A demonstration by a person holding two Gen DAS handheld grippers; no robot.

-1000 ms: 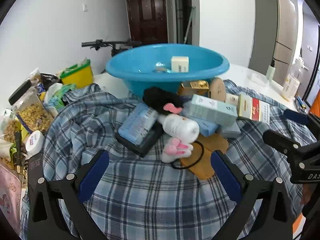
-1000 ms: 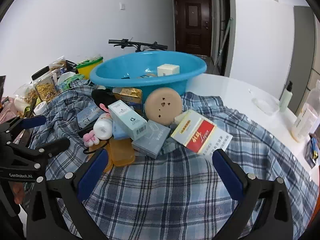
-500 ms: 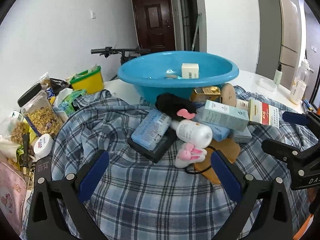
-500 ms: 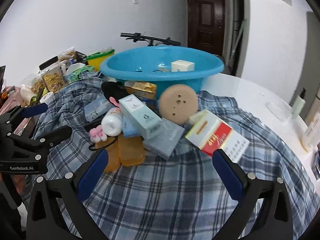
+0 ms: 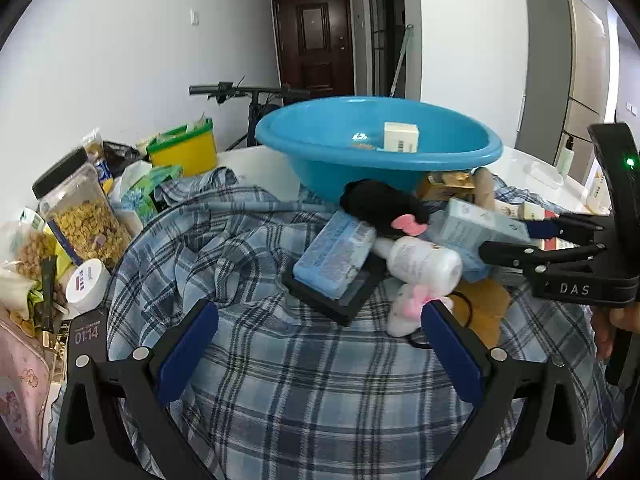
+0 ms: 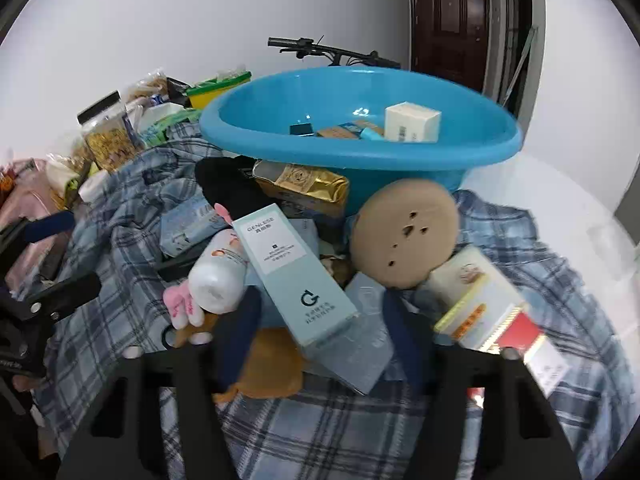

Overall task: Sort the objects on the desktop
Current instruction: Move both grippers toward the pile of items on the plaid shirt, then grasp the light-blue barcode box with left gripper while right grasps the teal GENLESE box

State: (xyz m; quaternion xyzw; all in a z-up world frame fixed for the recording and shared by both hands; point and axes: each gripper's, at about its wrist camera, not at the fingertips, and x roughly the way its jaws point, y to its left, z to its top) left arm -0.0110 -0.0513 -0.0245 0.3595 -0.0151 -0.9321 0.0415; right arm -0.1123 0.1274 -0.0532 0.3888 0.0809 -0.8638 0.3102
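A pile of objects lies on a plaid cloth (image 5: 280,380) before a blue basin (image 5: 340,152). My right gripper (image 6: 320,324) has its fingers on either side of a pale blue GENLESE carton (image 6: 292,276), narrowed but with a gap; contact is unclear. The carton also shows in the left wrist view (image 5: 484,222). Beside it lie a white bottle (image 6: 220,276), a round tan disc (image 6: 404,232), a gold box (image 6: 304,188) and a red-and-white box (image 6: 500,320). My left gripper (image 5: 320,340) is open and empty in front of a blue wipes pack (image 5: 334,258).
The basin (image 6: 360,148) holds a white box (image 6: 412,122) and small items. Cereal jars (image 5: 80,220), snack bags and a yellow tub (image 5: 184,148) crowd the left. Bottles stand at the far right on the white table (image 5: 540,168). A bicycle is behind.
My right gripper has moved forward and down onto the pile and its fingers have narrowed around the pale blue carton. My left gripper shifted slightly, staying open.
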